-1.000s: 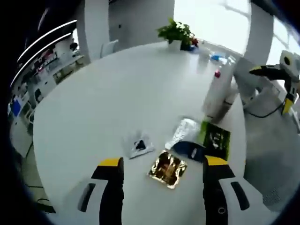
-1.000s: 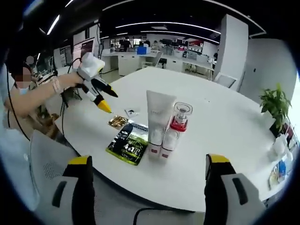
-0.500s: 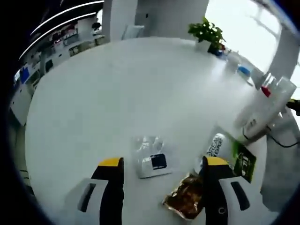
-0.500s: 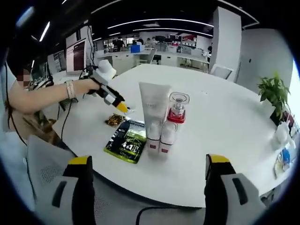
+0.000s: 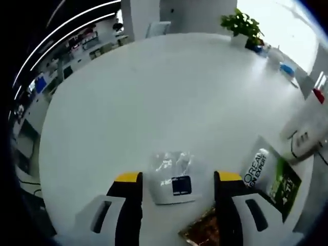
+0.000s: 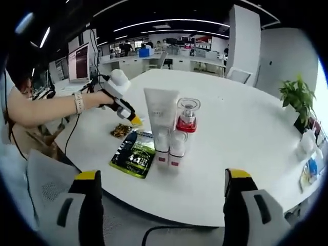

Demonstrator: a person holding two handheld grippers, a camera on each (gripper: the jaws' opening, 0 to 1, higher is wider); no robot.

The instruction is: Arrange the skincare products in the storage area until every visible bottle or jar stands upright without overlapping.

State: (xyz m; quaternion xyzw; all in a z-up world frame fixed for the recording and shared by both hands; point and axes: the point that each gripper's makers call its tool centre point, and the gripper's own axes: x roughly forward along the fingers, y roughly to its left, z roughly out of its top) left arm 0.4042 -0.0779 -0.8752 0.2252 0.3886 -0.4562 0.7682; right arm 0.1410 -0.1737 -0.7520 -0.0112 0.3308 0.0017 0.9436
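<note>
A: Starting with the biggest thing, the white bench (image 5: 154, 92) takes up most of the left gripper view, and in the right gripper view it runs from centre to the right edge. What stands on it?

B: In the middle of the right gripper view a white tube (image 6: 160, 125) stands upright on its cap, touching a clear bottle with a red collar (image 6: 183, 130) just to its right, also upright. At lower left of them a green-and-black sachet (image 6: 132, 154) lies flat, and above that a small gold packet (image 6: 121, 130).

A: And the left gripper (image 5: 176, 179)?

B: Its yellow-tipped jaws stand apart at the bottom of its own view, bracketing a small clear sachet with a dark label (image 5: 173, 179) that lies flat on the bench between them. I cannot tell whether the jaws touch it yet. In the right gripper view the same gripper, held in a person's hand (image 6: 105, 97), points down at upper left of the tube.

A: The right gripper (image 6: 161, 182)?

B: Jaws wide apart, holding nothing, low in its view and well back from the bench edge.

A: So which step is this?

B: I judge it the approach to picking up the clear sachet. The bottle and tube already stand; the flat packets remain. Next the jaws would need to drop to the bench surface and close on the thin sachet's edges, which may slide or buckle.
</note>
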